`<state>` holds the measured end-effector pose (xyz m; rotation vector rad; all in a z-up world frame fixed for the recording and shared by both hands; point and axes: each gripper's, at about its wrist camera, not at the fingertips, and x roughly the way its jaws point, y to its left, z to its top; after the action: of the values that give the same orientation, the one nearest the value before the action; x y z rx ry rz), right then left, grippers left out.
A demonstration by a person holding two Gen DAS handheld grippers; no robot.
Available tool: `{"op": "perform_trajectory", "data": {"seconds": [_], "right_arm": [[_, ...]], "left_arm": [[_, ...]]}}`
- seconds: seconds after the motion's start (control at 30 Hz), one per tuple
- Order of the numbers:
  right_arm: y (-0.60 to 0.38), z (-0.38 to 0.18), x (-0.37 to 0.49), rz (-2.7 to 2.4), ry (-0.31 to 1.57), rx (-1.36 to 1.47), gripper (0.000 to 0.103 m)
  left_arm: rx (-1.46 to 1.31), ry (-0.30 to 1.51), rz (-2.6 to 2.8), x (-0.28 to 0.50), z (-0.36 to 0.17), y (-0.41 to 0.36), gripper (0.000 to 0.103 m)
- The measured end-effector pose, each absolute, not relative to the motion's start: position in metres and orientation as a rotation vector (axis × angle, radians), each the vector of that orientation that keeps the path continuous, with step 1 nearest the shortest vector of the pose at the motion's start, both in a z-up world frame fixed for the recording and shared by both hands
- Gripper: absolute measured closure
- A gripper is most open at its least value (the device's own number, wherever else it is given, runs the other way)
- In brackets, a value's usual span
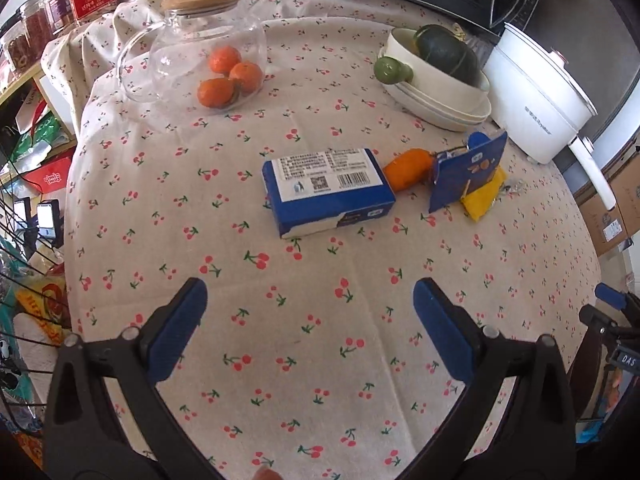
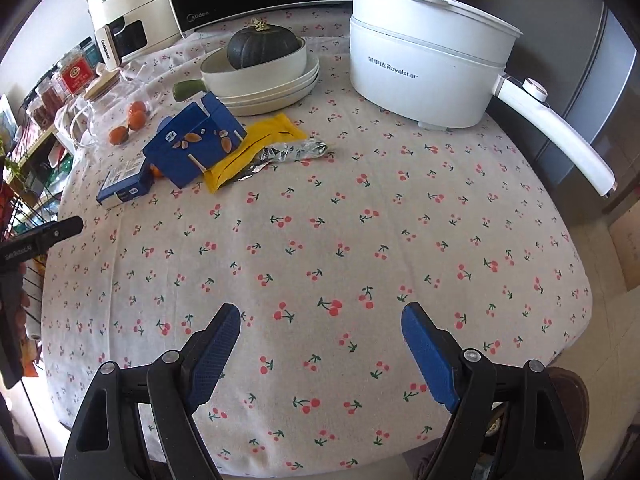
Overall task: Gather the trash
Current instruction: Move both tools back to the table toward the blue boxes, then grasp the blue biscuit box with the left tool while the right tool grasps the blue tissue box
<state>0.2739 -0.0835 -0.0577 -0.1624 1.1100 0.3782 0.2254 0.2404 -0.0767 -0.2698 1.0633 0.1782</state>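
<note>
Both grippers hover low over a round table draped in a cherry-print cloth (image 1: 320,320), each with its blue-padded fingers spread wide and nothing between them: the left gripper (image 1: 310,304) points toward the middle of the table, the right gripper (image 2: 320,326) over the near edge. The trash lies in a loose cluster past the centre. A blue box (image 1: 326,190) lies flat with its barcode label up; just behind it an orange wrapper (image 1: 408,168) pokes out, touching a torn blue carton (image 2: 196,140) that stands tilted. A yellow packet (image 2: 256,148) lies against the carton's far side, with crumpled foil (image 2: 294,152) beside it. Farther back stand a glass jar (image 1: 192,48) with tangerines (image 1: 228,76), stacked white dishes (image 2: 264,84) holding a dark squash (image 2: 262,46), and a white electric pot (image 2: 424,60).
</note>
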Motion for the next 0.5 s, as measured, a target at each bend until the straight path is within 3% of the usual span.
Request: {"op": "perform_trajectory", "data": {"seconds": [0.3,0.5], "right_arm": [[-0.103,-0.081,0.296,0.365,1.175,-0.134,0.019],[-0.112,-0.091,0.306,0.348,1.188,-0.166,0.019]], "left_arm": [[0.231,1.097,-0.097,0.296,-0.084,0.217,0.001],[0.29,1.132,-0.147,0.322,-0.101,0.223,0.001]]}}
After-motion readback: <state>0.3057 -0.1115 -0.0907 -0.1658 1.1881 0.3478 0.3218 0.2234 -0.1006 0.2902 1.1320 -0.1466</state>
